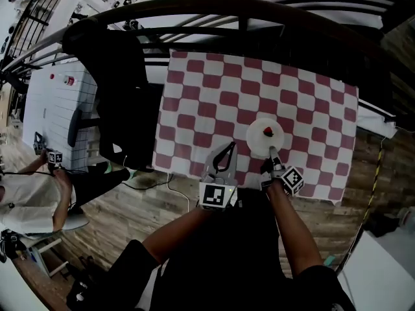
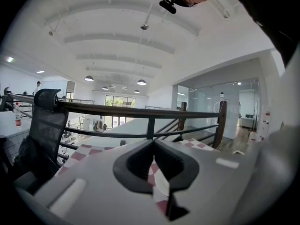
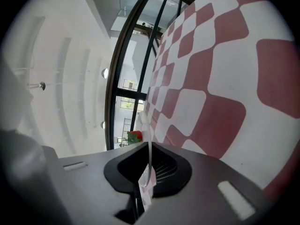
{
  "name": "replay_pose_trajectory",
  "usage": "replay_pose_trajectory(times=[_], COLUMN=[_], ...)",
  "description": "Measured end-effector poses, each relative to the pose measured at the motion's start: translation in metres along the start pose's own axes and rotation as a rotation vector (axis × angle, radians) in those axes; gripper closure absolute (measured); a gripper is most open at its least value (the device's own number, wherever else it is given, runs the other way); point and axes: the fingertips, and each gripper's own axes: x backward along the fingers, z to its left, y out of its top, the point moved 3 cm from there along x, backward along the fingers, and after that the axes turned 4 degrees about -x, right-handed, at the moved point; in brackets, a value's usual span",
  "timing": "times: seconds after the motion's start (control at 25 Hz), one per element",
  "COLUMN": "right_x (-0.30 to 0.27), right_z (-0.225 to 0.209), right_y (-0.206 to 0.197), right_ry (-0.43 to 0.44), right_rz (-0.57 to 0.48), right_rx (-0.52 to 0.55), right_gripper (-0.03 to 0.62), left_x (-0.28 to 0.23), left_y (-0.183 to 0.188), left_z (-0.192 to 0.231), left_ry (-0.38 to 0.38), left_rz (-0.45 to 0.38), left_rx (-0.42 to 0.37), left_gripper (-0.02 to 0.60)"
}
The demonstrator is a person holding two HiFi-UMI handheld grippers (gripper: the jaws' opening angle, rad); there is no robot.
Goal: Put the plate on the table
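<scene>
The right gripper (image 1: pixel 272 153) is pinching the near rim of the thin white plate (image 1: pixel 257 138), holding it over the red-and-white checked tablecloth (image 1: pixel 214 96) near the table's front edge. Whether it is already resting there I cannot tell. Judging by this, the placing is nearly done and only letting go is left. A small red, green-topped fruit (image 1: pixel 267 131), likely a strawberry, is sitting on the smooth round plate. The left gripper (image 1: pixel 227 149) is hanging beside it, its dark ridged pads pressed together on nothing.
</scene>
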Motion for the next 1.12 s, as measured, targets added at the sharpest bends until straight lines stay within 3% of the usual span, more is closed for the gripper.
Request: replay_pose_trajectory(times=[0.36,0.56,1.12], right_x=[-0.019,-0.025,-0.030], right_z=[-0.026,-0.032,-0.043], right_y=[0.001,-0.001,-0.001], right_ry=[-0.043,-0.067,-0.142], right_rz=[0.022,0.036,-0.009], right_rx=[-0.020,-0.031,-0.077], right_gripper=[0.583,0.582,0.576], left_x=[-0.003,-0.004,-0.001], left_y=[-0.005,-0.013,-0.011], left_z=[0.008,0.005,0.002], left_ry=[0.033,0.022,-0.003], left_rz=[0.040,0.062,0.029], left_rx=[-0.052,0.004,0.062], left_gripper=[0.572,0.572,0.572])
